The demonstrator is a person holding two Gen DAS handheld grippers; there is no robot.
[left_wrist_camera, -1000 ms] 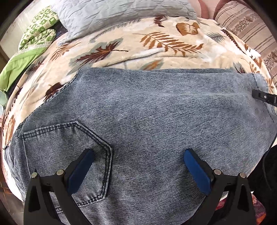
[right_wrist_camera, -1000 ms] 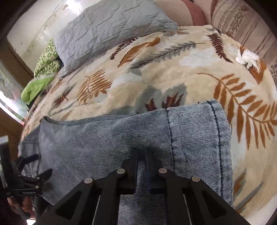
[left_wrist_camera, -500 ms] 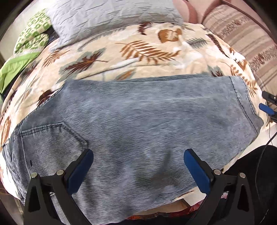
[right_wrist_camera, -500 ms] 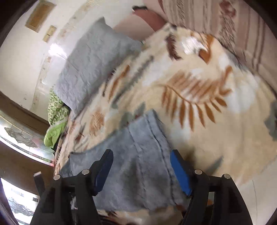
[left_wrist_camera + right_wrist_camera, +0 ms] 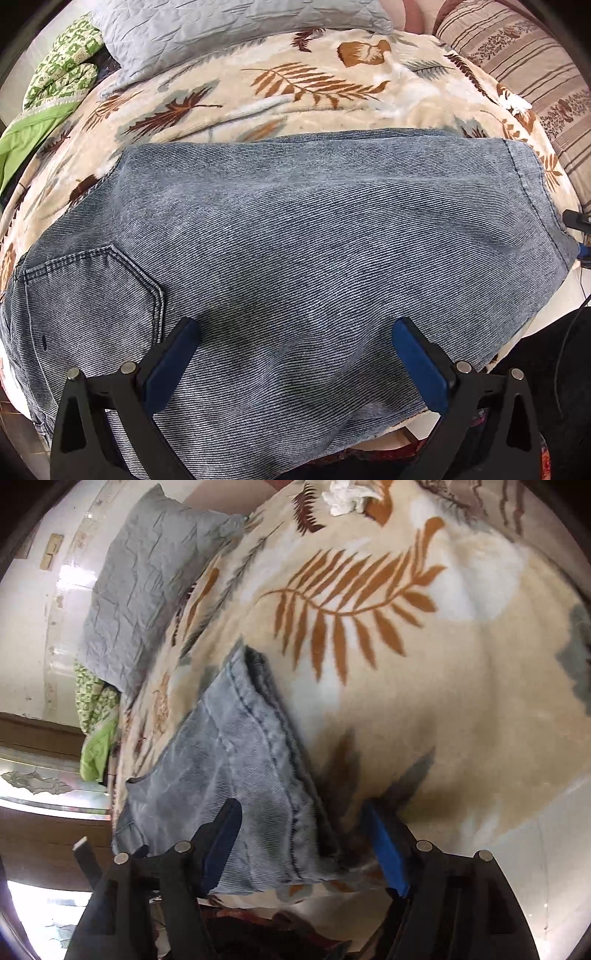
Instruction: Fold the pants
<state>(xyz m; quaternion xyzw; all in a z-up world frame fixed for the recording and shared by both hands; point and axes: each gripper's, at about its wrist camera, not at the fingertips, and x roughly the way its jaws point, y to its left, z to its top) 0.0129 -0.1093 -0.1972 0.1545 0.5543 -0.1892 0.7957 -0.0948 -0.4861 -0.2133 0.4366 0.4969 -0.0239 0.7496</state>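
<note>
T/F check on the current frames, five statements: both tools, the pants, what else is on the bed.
1. The left tool is open, gripping nothing. True.
2. The right tool is clamped on the hem. False: its jaws stand apart, with the hem end of the pants lying loose below them.
3. The pants show a back pocket at the left of the left wrist view. True.
4. The pants lie on a bare wooden table. False: they lie on a leaf-print blanket.
5. A grey quilted pillow sits at the far side of the bed. True.
</note>
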